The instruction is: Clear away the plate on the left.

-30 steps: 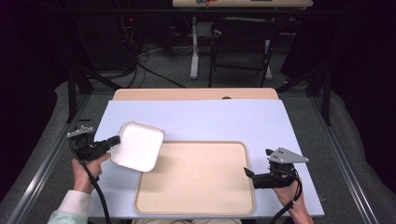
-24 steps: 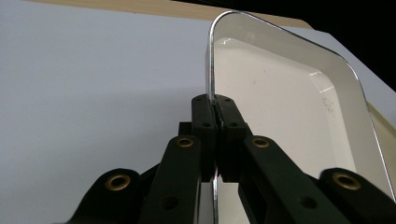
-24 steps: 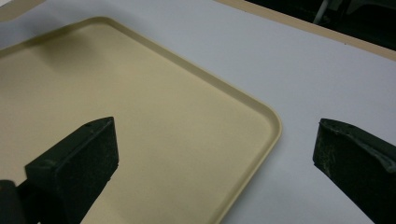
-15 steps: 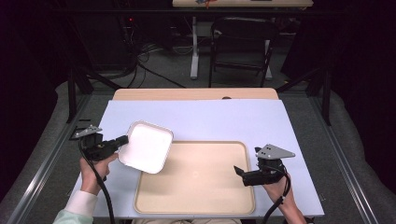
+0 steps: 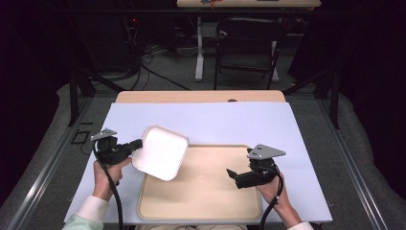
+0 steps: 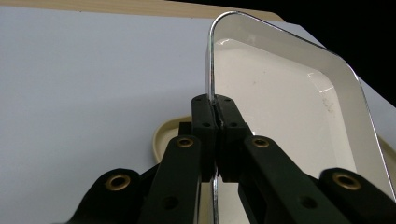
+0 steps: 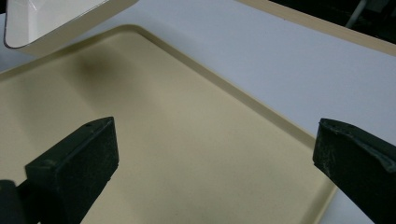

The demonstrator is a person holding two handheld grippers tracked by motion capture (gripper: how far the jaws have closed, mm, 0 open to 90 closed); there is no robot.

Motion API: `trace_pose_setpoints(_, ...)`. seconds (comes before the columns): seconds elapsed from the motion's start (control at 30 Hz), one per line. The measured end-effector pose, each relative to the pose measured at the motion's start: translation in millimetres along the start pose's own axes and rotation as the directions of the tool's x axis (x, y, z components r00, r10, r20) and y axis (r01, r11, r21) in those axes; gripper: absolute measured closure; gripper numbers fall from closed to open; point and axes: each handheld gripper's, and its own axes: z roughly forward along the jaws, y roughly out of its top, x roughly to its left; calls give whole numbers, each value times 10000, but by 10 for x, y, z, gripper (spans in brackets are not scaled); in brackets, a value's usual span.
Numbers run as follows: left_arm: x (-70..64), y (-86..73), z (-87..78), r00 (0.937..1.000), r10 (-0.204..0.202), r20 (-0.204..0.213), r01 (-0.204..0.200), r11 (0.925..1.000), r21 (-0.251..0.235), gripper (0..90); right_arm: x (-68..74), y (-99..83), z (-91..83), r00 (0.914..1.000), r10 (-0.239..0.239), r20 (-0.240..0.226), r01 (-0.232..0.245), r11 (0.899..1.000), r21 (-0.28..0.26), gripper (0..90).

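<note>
My left claw (image 5: 136, 143) is clamped tight on the rim of the white dish (image 5: 161, 152), its jaws pinching the thin edge between them; in the left gripper view the dish (image 6: 285, 102) stands tilted up on that edge, hollow side turned to my right. The dish hangs over the tray's far left corner, part of it out past the tray's left edge above the pale blue sheet (image 5: 220, 120). My right claw (image 5: 230, 173) holds nothing, jaws spread wide, and sits low over the right half of the beige tray (image 5: 201, 201), near its right edge. The tray lies at the near edge of the table (image 5: 201, 96).
</note>
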Motion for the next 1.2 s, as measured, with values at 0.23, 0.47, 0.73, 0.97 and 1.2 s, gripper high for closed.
trace_pose_setpoints(0.23, -92, 4, 87, 9998, 143, 145, -144, 9999, 35, 882, 38, 60, 81, 9998, 125, -160, -125, 9999, 12, 0)
trace_pose_setpoints(0.47, -184, 1, 179, 9991, 322, 289, -326, 9994, 146, 882, 90, 104, 165, 9992, 58, -389, -54, 9999, 106, 0)
trace_pose_setpoints(0.73, -287, -3, 281, 9979, 453, 464, -464, 9987, 229, 881, 181, 176, 299, 9979, 99, -647, -84, 9997, 224, 7)
trace_pose_setpoints(0.97, -374, -12, 352, 9961, 719, 510, -734, 9969, 282, 881, 305, 241, 445, 9935, 35, -1135, 7, 9993, 364, 10)
trace_pose_setpoints(1.2, -443, -24, 405, 9949, 824, 587, -843, 9960, 296, 881, 421, 270, 581, 9906, -51, -1366, 147, 9975, 695, 16)
